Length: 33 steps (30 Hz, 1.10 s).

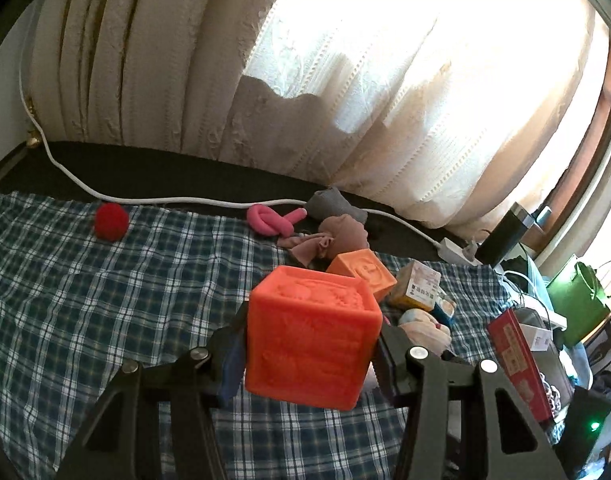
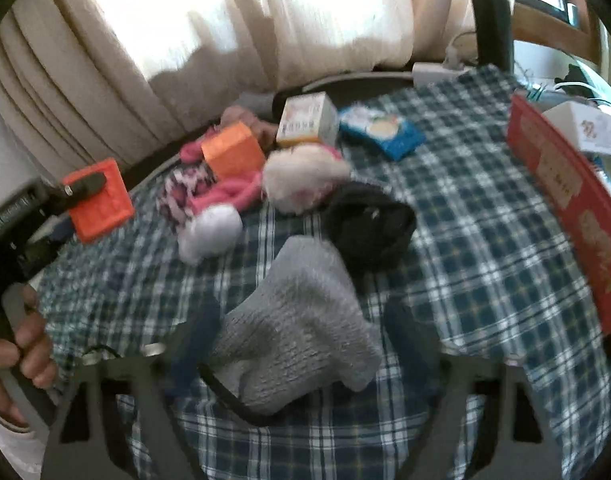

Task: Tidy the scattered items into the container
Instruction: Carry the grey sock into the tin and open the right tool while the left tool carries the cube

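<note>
A red-orange embossed cube [image 1: 311, 336] is clamped between the two fingers of the left gripper [image 1: 309, 354] and is carried clear of the blue plaid cloth [image 1: 105, 300] that covers the surface; in the right wrist view the same cube [image 2: 99, 200] is seen at the far left, pinched by a dark finger, with a person's hand [image 2: 21, 344] wrapped around the handle below it. A grey knitted sock [image 2: 293, 328] is seen lying between the fingers of the right gripper [image 2: 301, 332], whose jaws stand apart on either side of it; the picture is blurred there, and no pressing of the pads on the sock can be made out. Just beyond the sock a black bundle [image 2: 371, 228] is found, and behind it a fluffy cream toy [image 2: 305, 176], a white ball [image 2: 215, 228] and pink patterned fabric [image 2: 209, 188] are heaped together. A lighter orange cube [image 1: 363, 274], a small cream carton [image 1: 417, 286], a brown crumpled cloth [image 1: 337, 238] and a pink knotted tube [image 1: 271, 220] are scattered across the middle of the cloth, while a red ball [image 1: 111, 222] is set well apart at the far left, near a white cable [image 1: 165, 199]. A blue packet [image 2: 379, 130] is laid flat near the carton. The red-sided container [image 2: 569, 204] is stood at the right edge of the cloth, well apart from both grippers, with a white box [image 2: 585, 128] visible inside it. Cream curtains [image 1: 345, 80] are hung behind everything.
</note>
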### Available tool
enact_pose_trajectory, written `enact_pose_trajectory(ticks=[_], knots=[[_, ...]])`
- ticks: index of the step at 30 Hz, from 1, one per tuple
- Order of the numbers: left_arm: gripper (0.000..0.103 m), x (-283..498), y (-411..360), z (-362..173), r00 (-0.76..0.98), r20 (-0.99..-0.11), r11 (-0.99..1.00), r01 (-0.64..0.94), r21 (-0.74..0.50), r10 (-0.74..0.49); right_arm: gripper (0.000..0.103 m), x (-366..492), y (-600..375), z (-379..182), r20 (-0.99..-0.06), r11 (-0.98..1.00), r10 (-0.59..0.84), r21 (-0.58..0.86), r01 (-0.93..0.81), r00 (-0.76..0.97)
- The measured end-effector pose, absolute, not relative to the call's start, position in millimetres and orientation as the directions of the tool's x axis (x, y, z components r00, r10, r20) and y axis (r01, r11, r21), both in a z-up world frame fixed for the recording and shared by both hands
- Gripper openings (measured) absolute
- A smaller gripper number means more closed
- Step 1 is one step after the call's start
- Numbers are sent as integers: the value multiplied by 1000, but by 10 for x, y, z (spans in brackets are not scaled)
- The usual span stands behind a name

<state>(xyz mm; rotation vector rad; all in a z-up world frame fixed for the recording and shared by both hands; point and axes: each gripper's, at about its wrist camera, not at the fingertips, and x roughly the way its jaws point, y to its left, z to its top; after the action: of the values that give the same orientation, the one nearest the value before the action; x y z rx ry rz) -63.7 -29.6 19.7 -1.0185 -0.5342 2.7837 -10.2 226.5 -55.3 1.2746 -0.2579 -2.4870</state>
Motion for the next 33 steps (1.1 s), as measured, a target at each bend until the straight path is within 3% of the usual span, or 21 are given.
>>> enact_pose_trajectory(ticks=[1,3,6,12,17,29,33], knots=[[55,-634,-290,198,-763,-599,-929,-3,-371,242,57,-91,2251,-565,-754,-931,-364,296,212,-546],[55,-624,-273,206,-763,-596,-929,-12,-371,248,36,-48,2231,-533,-750,-939,-343,263,222,-566],[55,-608,-222,211,-762,-595,-930,-28,-366,257,28,15,2289,-447,-727,-939,-344,266,217,-594],[55,-560,-76,242,-758,-591,-935,-73,-346,278,27,192,2694,-96,-637,-949,-298,278,149,-711],[55,-525,79,282,-752,-593,-939,-102,-328,288,27,291,3363,194,-574,-968,-142,252,-9,-806],[55,-460,753,344,-715,-607,-934,-206,-292,348,27,78,4583,311,-566,-942,109,203,-266,-817],[55,-453,1045,380,-696,-616,-929,-254,-268,368,35,-79,4788,245,-567,-939,145,181,-294,-811]])
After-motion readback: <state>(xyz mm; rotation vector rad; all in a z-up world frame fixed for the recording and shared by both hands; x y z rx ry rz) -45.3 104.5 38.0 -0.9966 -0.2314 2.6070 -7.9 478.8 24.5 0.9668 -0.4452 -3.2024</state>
